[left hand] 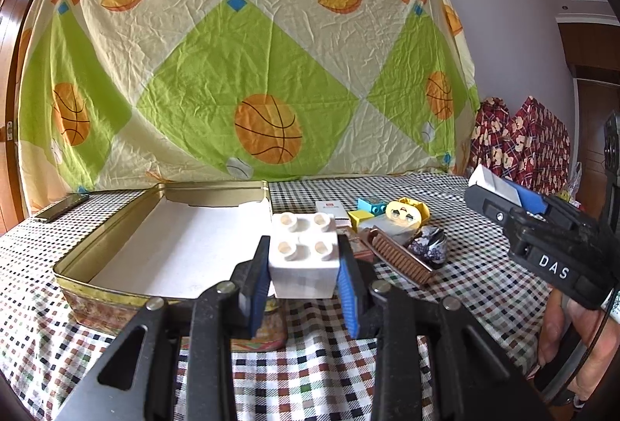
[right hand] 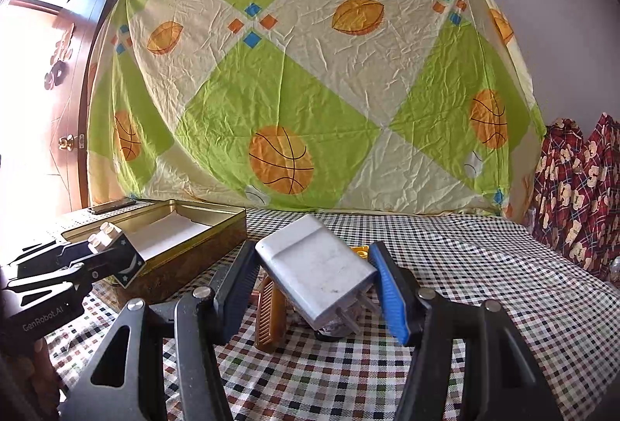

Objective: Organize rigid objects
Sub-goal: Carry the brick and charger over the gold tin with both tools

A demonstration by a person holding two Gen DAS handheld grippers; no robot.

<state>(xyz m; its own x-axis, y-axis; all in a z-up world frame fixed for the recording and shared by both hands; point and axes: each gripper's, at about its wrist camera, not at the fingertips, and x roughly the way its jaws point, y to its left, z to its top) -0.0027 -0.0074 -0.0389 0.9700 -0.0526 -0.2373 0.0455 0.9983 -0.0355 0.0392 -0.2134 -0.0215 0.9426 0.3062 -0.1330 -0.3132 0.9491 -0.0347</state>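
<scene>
The left hand-held gripper [left hand: 304, 275] pinches a white building block [left hand: 304, 254] just beside the open tin's [left hand: 116, 227] near right corner, evidently for loading, while the right hand-held gripper [right hand: 310, 285] clamps a grey plug adapter [right hand: 316, 268], tilted, above the worktop [right hand: 484, 285], apparently awaiting its turn.

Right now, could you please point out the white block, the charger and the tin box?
white block [left hand: 304, 258]: left wrist view, studded top.
charger [right hand: 316, 266]: right wrist view, flat face.
tin box [left hand: 112, 227]: left wrist view, left rim.

Black left tongs [left hand: 304, 279] and right tongs [right hand: 314, 289] have blue ribbed pads, silver pivot screws.
</scene>
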